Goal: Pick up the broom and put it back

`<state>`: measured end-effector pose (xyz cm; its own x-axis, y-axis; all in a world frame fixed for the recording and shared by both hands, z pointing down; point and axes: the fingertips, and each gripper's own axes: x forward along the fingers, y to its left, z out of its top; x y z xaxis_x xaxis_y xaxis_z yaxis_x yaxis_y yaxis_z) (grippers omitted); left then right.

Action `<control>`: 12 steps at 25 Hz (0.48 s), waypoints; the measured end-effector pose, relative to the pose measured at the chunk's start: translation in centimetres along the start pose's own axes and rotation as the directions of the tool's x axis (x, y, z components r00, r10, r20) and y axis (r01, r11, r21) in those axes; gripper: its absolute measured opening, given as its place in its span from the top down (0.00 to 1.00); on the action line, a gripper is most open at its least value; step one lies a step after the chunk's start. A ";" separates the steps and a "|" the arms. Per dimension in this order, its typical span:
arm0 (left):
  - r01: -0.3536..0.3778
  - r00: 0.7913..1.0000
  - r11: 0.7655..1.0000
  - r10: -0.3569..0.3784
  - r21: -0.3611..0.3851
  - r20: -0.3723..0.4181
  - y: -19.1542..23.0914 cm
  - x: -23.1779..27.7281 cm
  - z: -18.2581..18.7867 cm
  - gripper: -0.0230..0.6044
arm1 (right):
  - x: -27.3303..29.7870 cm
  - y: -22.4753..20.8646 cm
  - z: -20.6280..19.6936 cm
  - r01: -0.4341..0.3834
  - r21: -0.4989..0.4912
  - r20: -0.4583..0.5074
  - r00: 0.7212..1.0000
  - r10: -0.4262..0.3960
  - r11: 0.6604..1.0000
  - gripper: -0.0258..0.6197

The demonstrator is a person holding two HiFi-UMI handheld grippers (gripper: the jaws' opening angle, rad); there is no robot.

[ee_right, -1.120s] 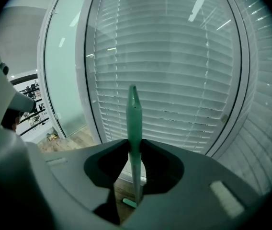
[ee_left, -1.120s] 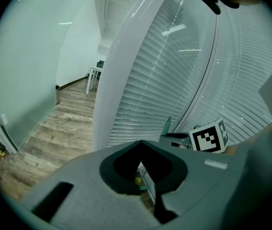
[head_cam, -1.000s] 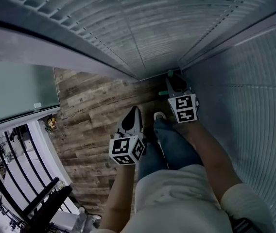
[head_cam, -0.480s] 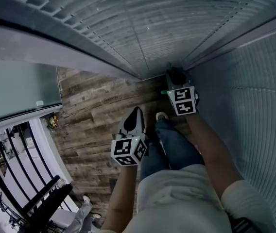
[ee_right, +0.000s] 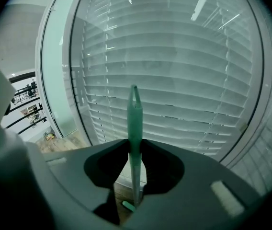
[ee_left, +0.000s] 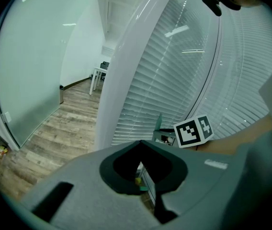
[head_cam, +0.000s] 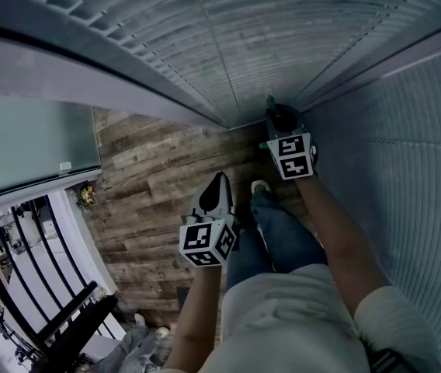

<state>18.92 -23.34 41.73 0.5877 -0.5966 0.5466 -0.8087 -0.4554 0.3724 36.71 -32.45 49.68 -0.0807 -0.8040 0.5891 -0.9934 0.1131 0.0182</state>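
blinds (head_cam: 236,45): fill corner ahead | wood floor (head_cam: 151,185): below blinds | left hand-held gripper (ee_left: 141,170): back from blinds, jaws pressed together, nothing between | right hand-held gripper (ee_right: 135,164): close to blinds, pinching broom (ee_right: 134,123) | broom: green handle upright, just before blinds

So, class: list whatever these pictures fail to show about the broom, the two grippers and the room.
1. Broom head: in the right gripper view the right gripper's own body covers the handle's lower end. In the head view the same gripper hides it.
2. Yellow speck behind the left gripper's jaws: left gripper view, too small to name.
3. Small colourful things on the floor: head view, too small.
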 end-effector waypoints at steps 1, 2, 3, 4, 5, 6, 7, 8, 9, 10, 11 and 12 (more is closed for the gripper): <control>0.000 1.000 1.000 0.000 0.000 0.001 0.0 0.0 0.1 0.95 | 0.1 0.0 0.0 0.001 -0.003 -0.001 1.000 -0.001 1.000 0.81; 0.001 1.000 1.000 -0.001 -0.001 0.001 0.0 0.0 0.2 0.95 | 0.2 0.0 0.1 0.003 -0.007 -0.002 1.000 -0.003 1.000 0.81; 0.001 1.000 1.000 -0.001 -0.002 0.002 0.1 -0.1 0.3 0.95 | 0.2 0.0 0.2 0.005 -0.008 -0.005 1.000 -0.005 1.000 0.81; 0.001 1.000 1.000 -0.001 -0.002 0.002 0.1 -0.1 0.4 0.95 | 0.2 0.0 0.4 0.007 -0.007 -0.006 1.000 -0.007 1.000 0.81; 0.001 1.000 1.000 -0.001 -0.002 0.003 0.1 -0.2 0.5 0.95 | 0.2 0.0 0.5 0.009 -0.007 -0.004 1.000 -0.009 1.000 0.81; 0.001 1.000 1.000 -0.001 -0.003 0.004 0.1 -0.2 0.5 0.95 | 0.3 0.0 0.5 0.011 -0.010 -0.001 1.000 -0.011 1.000 0.81; 0.001 1.000 1.000 -0.001 -0.003 0.005 0.1 -0.2 0.5 0.95 | 0.3 0.0 0.4 0.011 -0.013 -0.003 1.000 -0.011 1.000 0.81; 0.000 1.000 1.000 0.000 -0.003 0.007 0.1 -0.3 0.5 0.95 | 0.4 0.1 0.3 0.010 -0.016 -0.004 1.000 -0.010 1.000 0.81; 0.000 1.000 1.000 0.000 -0.004 0.008 0.2 -0.3 0.5 0.95 | 0.5 0.2 0.2 0.008 -0.018 -0.002 1.000 -0.008 1.000 0.81; -0.001 1.000 1.000 0.001 -0.005 0.009 0.3 -0.3 0.4 0.95 | 0.5 0.3 0.2 0.006 -0.018 0.000 1.000 -0.006 1.000 0.81; -0.001 1.000 1.000 0.001 -0.005 0.010 0.4 -0.4 0.4 0.95 | 0.6 0.4 0.1 0.002 -0.014 0.000 1.000 -0.002 1.000 0.80; -0.002 1.000 1.000 0.002 -0.005 0.010 0.5 -0.4 0.4 0.95 | 0.6 0.5 0.2 0.000 -0.011 -0.002 1.000 0.000 1.000 0.78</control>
<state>18.30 -23.57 41.33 0.5864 -0.6042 0.5395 -0.8098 -0.4510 0.3752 36.16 -32.96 49.91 -0.0806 -0.8029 0.5906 -0.9924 0.1196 0.0272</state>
